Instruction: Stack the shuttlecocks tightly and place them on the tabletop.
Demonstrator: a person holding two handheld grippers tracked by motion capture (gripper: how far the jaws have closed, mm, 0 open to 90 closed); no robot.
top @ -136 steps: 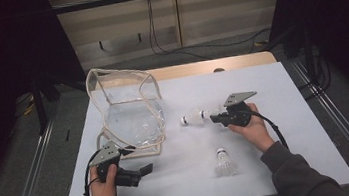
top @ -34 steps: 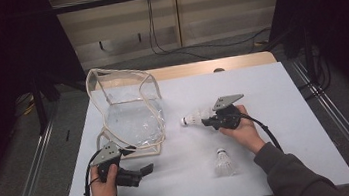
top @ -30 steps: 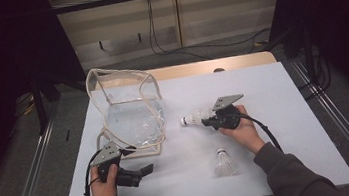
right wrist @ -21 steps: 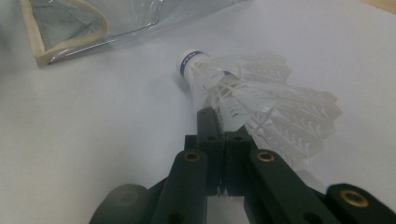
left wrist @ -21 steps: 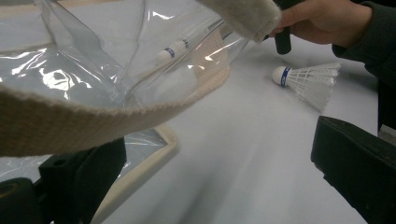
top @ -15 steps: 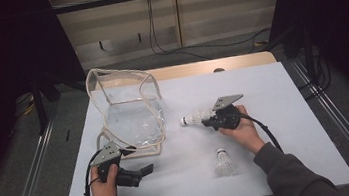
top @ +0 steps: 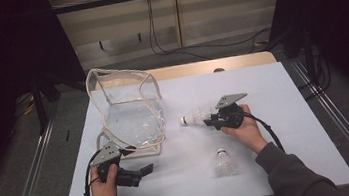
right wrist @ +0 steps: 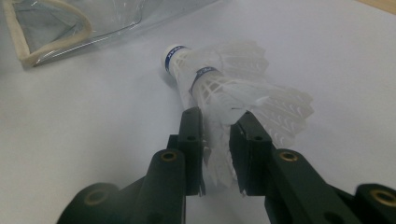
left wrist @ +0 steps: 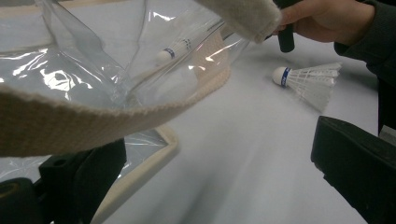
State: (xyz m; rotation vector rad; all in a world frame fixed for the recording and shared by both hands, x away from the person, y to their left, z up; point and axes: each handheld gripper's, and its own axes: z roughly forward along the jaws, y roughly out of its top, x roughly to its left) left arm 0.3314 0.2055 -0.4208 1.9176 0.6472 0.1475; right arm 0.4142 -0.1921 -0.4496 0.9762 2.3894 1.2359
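Stacked shuttlecocks (right wrist: pixel 219 88) were pinched by their feather skirts in the right gripper (right wrist: pixel 215 154), held near the table's (top: pixel 281 85) middle. The clear bag (top: pixel 129 111) stood towards the left edge, its strap passing between the left gripper's (top: pixel 143 171) wide-spread jaws. A light squeeze was judged wise, so that no feathers were crushed, with cork led first into the bag's mouth. A spare shuttlecock (top: pixel 224 161) lay near the front edge.

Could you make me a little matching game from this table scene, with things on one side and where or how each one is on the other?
Things:
1. stacked shuttlecocks
2. lone shuttlecock
3. clear bag
4. left gripper

States:
A. stands open on the table's left part
B. jaws wide apart, holding nothing
C. pinched by the right gripper
D. lies free near the person's right sleeve

Pairs: 1-C, 2-D, 3-A, 4-B
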